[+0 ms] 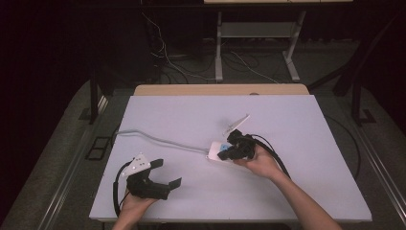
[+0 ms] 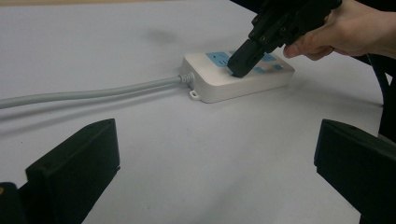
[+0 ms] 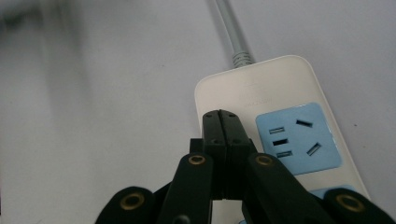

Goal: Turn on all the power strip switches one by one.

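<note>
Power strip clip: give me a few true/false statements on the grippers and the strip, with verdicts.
1. The right gripper is shut, its tips over the power strip. True.
2. The left gripper grips the cable. False: it is open, apart from the cable.
3. A plug sits in the blue socket. False: its slots are empty.
4. The cable leaves the strip's end. True.

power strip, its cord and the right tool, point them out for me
power strip [image 3: 261,88], right gripper view, bare white top near the cord end
cord [image 2: 93,93], left gripper view, middle of the grey run
right tool [image 3: 221,122], right gripper view, tips of the closed jaws
</note>
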